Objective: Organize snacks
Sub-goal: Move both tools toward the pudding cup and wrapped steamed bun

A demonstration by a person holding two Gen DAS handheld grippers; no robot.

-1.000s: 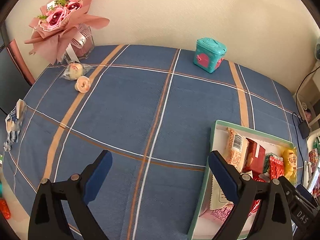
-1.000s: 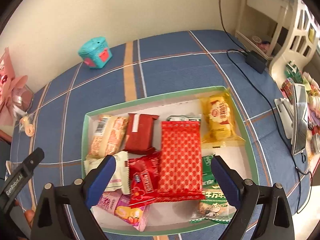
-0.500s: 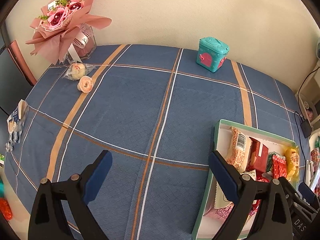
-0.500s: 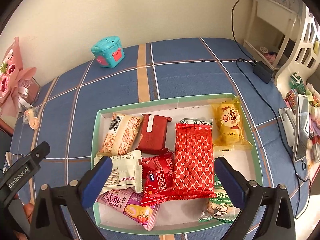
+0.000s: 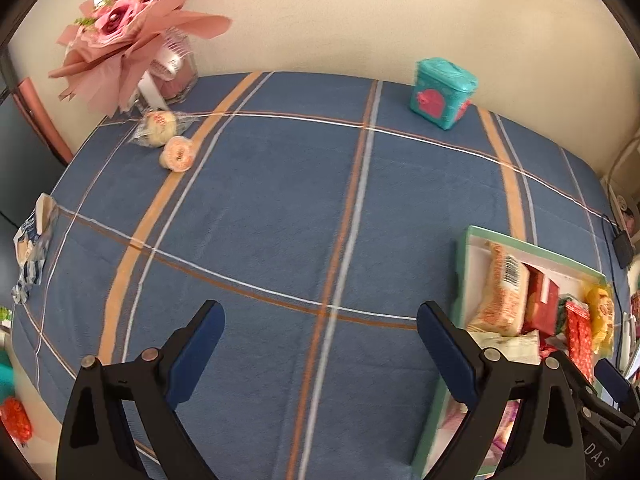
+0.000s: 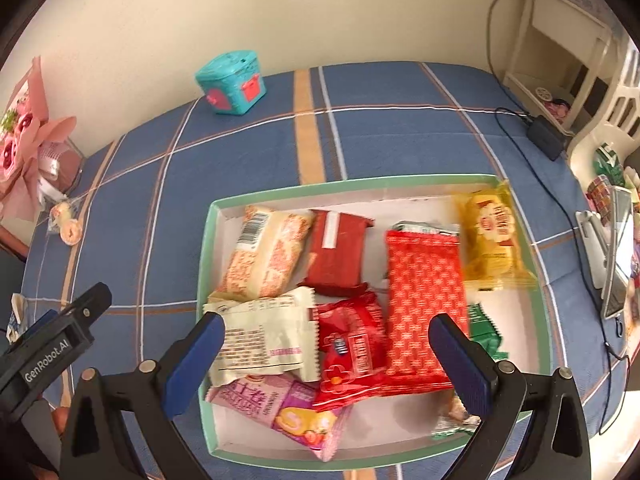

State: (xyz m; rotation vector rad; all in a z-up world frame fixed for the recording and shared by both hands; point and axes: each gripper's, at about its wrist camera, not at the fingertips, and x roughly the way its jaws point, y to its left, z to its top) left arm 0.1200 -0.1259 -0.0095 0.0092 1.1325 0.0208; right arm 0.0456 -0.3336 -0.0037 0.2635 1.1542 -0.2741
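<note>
A green-rimmed white box (image 6: 352, 185) on the blue plaid cloth holds several snack packs: an orange-and-white pack (image 6: 264, 254), a dark red pack (image 6: 336, 254), a red patterned pack (image 6: 424, 300), a yellow pack (image 6: 492, 236), a white pack (image 6: 264, 340), a red pack (image 6: 352, 352) and a pink pack (image 6: 280, 404). My right gripper (image 6: 324, 364) is open and empty, above the box's near part. My left gripper (image 5: 318, 344) is open and empty over bare cloth, left of the box (image 5: 464, 248). Two round wrapped snacks (image 5: 168, 136) lie far left on the cloth.
A teal box (image 5: 442, 94) stands at the back by the wall. A pink bouquet (image 5: 128, 36) stands at the back left. A blue-white wrapper (image 5: 32, 248) lies at the left edge. A cable and adapter (image 6: 544, 136), a white shelf and a phone (image 6: 618, 264) are at the right.
Both grippers have shifted left, so the box sits further right in both views. The right gripper has also come closer to the box. Both jaws stay open.
</note>
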